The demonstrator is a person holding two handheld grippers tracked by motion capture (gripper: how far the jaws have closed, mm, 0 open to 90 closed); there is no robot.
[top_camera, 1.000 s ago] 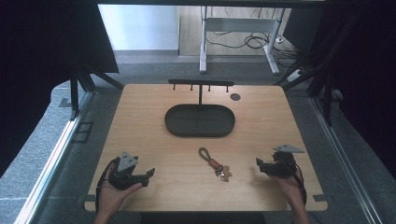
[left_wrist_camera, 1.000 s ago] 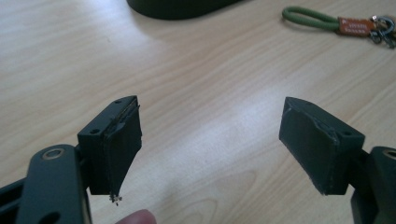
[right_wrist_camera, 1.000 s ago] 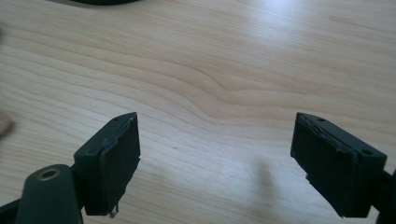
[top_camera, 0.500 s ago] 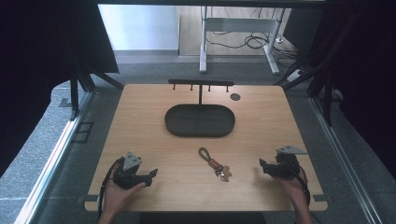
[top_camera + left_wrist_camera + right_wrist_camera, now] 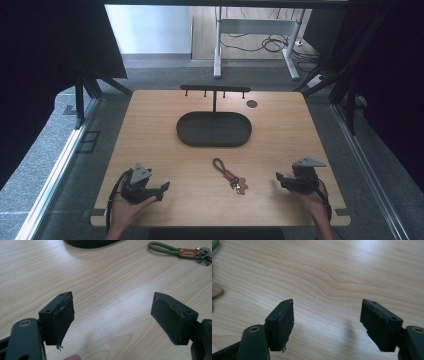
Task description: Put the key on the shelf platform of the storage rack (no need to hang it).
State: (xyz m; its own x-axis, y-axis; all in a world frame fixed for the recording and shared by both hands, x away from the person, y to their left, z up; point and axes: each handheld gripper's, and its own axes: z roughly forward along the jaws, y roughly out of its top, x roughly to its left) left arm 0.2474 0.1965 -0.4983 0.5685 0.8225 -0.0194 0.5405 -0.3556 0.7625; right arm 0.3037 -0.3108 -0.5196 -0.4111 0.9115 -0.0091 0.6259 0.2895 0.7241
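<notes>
Both claws, left [image 5: 162, 188] and right [image 5: 279, 178], gape apart flanking the keychain [image 5: 230, 175], nothing between.

Left claw [image 5: 162, 189], right claw [image 5: 279, 178] agape

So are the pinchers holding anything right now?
No, nothing is held. The left gripper and the right gripper are both open with only bare table between their jaws. The keychain lies untouched between them.

Green-looped keychain [image 5: 229, 175] – orange tag, black tray [image 5: 214, 129], light wood-grain table [image 5: 150, 125]
</notes>
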